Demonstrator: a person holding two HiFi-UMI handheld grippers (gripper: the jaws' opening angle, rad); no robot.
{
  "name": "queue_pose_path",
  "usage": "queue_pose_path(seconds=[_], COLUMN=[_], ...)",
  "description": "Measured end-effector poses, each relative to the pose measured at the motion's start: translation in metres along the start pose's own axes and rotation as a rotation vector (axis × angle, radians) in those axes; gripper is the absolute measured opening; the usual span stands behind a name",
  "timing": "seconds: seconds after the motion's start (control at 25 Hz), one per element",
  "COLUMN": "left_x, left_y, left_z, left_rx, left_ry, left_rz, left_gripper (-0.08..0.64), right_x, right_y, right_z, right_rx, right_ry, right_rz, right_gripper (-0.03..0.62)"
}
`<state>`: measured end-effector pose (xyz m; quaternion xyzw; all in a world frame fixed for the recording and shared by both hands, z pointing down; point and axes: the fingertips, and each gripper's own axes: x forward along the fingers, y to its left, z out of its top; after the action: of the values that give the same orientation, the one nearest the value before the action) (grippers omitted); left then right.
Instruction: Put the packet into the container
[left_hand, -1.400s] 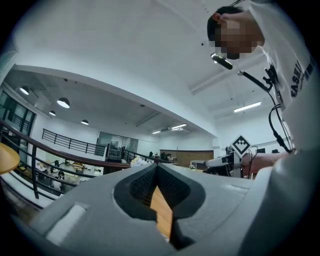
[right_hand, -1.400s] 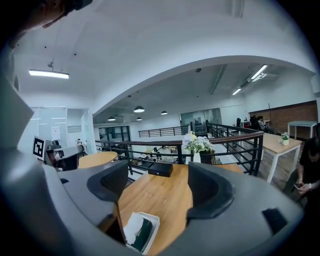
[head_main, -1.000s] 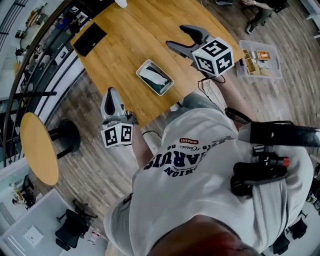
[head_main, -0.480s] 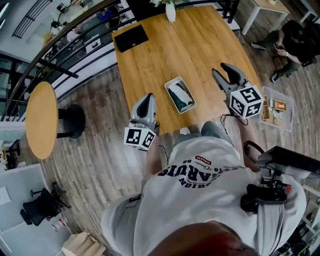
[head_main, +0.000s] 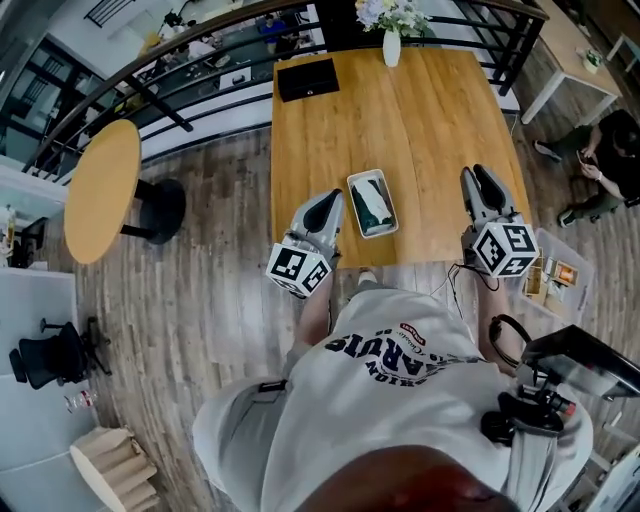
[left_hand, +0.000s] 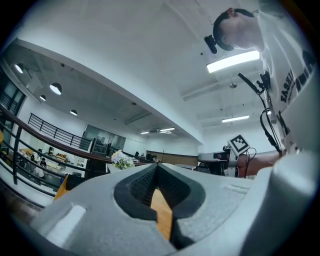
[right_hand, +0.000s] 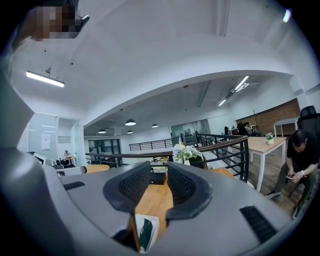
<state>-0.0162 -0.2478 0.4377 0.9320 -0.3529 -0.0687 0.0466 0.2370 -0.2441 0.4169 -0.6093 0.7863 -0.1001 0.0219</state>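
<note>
A white rectangular container lies near the front edge of the wooden table, and a dark green packet rests inside it. My left gripper sits just left of the container, level, its jaws shut with nothing between them. My right gripper is level over the table's right front corner, apart from the container. Its jaws have just been closing and stand a narrow gap apart, with nothing in them. Below them the right gripper view shows the container and the packet.
A black box and a vase of flowers stand at the table's far end, in front of a railing. A round wooden table is at left. At right are a clear box on the floor and a seated person.
The head view has swung, so the table now runs straight ahead. Both grippers have moved to flank the container at the table's front edge. The right jaws have narrowed from wide open.
</note>
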Motion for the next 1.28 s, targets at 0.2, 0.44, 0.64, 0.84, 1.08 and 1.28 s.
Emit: queue_pose_path(seconds=[0.2, 0.44, 0.64, 0.84, 1.08, 1.28], left_x=[0.016, 0.036, 0.033, 0.02, -0.003, -0.028], left_y=[-0.041, -0.1, -0.13, -0.164, -0.216, -0.267], left_z=[-0.011, -0.013, -0.013, -0.018, -0.039, -0.056], left_rx=[-0.019, 0.0, 0.013, 0.01, -0.015, -0.04], left_ry=[0.019, 0.036, 0.061, 0.062, 0.068, 0.072], left_rz=[-0.029, -0.073, -0.056, -0.035, -0.026, -0.014], left_gripper=[-0.005, -0.004, -0.003, -0.005, -0.004, -0.003], right_x=[-0.029, -0.066, -0.097, -0.133, -0.187, -0.24], right_y=[-0.009, -0.035, -0.036, -0.044, -0.059, -0.07], right_z=[-0.009, -0.013, -0.011, -0.025, -0.04, -0.063], right_rx=[-0.029, -0.031, -0.081, -0.067, -0.06, -0.063], right_ry=[0.024, 0.008, -0.004, 0.022, 0.03, 0.061], right_rz=[0.029, 0.044, 0.087, 0.088, 0.083, 0.076], right_gripper=[0.1, 0.1, 0.008, 0.008, 0.008, 0.008])
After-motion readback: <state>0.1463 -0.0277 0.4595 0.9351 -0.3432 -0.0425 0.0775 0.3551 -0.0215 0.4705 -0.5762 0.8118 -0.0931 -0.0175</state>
